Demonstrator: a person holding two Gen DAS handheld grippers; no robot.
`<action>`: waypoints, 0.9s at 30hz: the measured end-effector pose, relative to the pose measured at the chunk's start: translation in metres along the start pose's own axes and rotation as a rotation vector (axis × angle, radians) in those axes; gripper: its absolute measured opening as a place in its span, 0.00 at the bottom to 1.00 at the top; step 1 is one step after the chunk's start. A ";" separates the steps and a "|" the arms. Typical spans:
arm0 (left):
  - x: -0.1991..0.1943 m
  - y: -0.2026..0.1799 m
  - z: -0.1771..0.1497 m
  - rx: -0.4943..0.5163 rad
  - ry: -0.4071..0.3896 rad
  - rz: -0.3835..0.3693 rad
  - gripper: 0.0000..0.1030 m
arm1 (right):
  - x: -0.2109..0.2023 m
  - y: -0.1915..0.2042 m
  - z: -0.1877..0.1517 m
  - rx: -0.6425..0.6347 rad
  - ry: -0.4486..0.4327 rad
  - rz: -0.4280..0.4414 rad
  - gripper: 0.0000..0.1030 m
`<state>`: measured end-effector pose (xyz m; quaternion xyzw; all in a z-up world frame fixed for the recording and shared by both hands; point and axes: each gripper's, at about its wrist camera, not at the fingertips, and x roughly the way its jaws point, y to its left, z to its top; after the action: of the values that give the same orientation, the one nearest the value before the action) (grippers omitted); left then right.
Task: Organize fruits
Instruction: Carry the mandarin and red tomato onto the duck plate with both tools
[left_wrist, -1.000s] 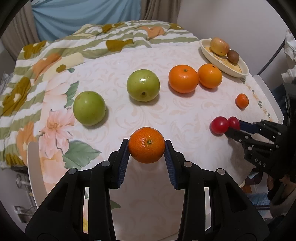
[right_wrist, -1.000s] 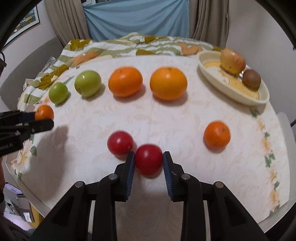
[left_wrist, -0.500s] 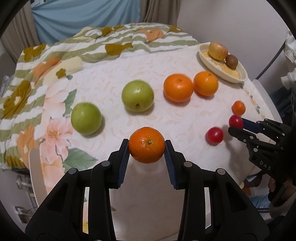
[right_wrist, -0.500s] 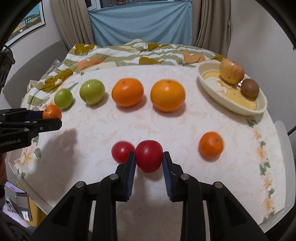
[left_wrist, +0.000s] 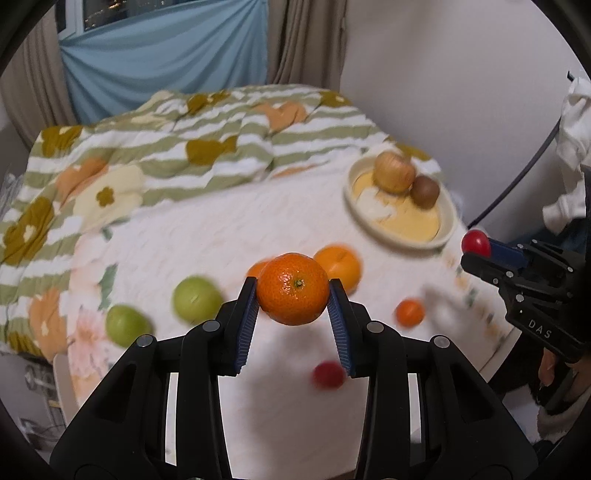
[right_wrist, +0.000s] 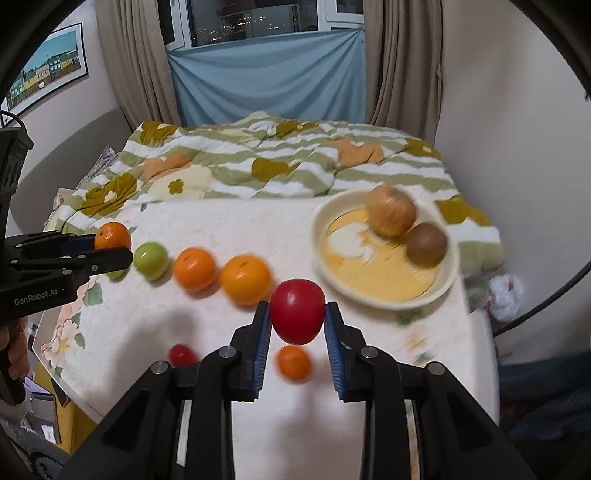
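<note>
My left gripper (left_wrist: 292, 295) is shut on a small mandarin (left_wrist: 293, 288) and holds it high above the table. My right gripper (right_wrist: 297, 318) is shut on a red tomato (right_wrist: 297, 311), also lifted; it shows in the left wrist view (left_wrist: 475, 242) near the cream dish (left_wrist: 448, 225). The dish holds an apple (right_wrist: 391, 216) and a kiwi (right_wrist: 426, 243). On the table lie two green apples (left_wrist: 197, 298), two oranges (right_wrist: 243, 278), a small mandarin (right_wrist: 293, 362) and a second tomato (right_wrist: 181, 354).
A flowered quilt (right_wrist: 258, 162) lies beyond the table's far edge. A wall stands close on the right, with a dark cable (left_wrist: 517, 184) along it. The table's front edge (right_wrist: 74, 391) is near on the left.
Both grippers have risen from the table with their fruit and tilted toward the dish. The right gripper lifted its tomato away from the second tomato, which stays on the table.
</note>
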<state>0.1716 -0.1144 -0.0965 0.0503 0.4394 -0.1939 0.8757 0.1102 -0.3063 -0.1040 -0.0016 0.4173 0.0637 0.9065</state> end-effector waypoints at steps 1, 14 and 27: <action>0.001 -0.008 0.006 0.000 -0.008 -0.001 0.43 | -0.001 -0.008 0.003 -0.005 -0.002 -0.001 0.26; 0.055 -0.099 0.072 -0.026 -0.041 -0.049 0.43 | 0.006 -0.090 0.026 -0.056 -0.001 0.049 0.26; 0.153 -0.110 0.112 0.041 0.089 -0.114 0.43 | 0.050 -0.130 0.030 0.055 0.070 0.027 0.26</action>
<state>0.2957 -0.2898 -0.1404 0.0517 0.4758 -0.2497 0.8418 0.1798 -0.4278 -0.1287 0.0267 0.4502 0.0642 0.8902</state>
